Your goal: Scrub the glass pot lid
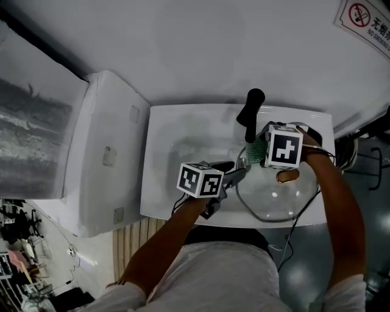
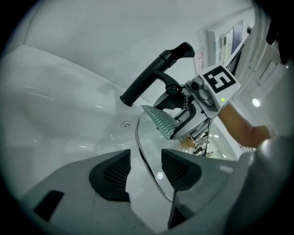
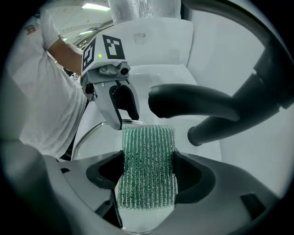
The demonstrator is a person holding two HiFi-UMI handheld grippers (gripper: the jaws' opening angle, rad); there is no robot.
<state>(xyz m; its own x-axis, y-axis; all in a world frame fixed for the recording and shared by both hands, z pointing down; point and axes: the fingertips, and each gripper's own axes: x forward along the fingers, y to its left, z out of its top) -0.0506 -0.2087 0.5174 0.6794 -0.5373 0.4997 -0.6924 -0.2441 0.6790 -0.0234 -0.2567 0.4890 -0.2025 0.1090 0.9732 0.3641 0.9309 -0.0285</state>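
**Lid in the sink, scrubber clamped, left jaws wide**

Nearest to us, our two forearms reach down over the front edge of the white sink [image 1: 159, 159]. Our left hand-held gripper [image 2: 146, 172] has its jaws spread wide. The metal rim of the glass pot lid [image 1: 272, 206] runs between them, close to the right pad [image 2: 177, 170]. The left pad [image 2: 115, 174] stands clear of it, so nothing is clamped on that side.

The lid sits at the near right part of the sink, its round edge reaching the front rim. We cannot tell whether it lies flat or tilted.

Just beyond, our right hand-held gripper [image 3: 148, 176] is closed on a green ribbed scrubbing pad [image 3: 149, 151]. The pad sticks out past the jaws, and its free end meets the lid at the far part of the rim, just beside the tips of the left hand-held gripper.

Behind both stands the black faucet [image 1: 250, 113], with its lever arching over the basin. To the left of the sink is a white box-shaped unit [image 1: 113, 155]. Farthest off, on the pale wall at the upper right, hangs a no-smoking sign [image 1: 365, 18].
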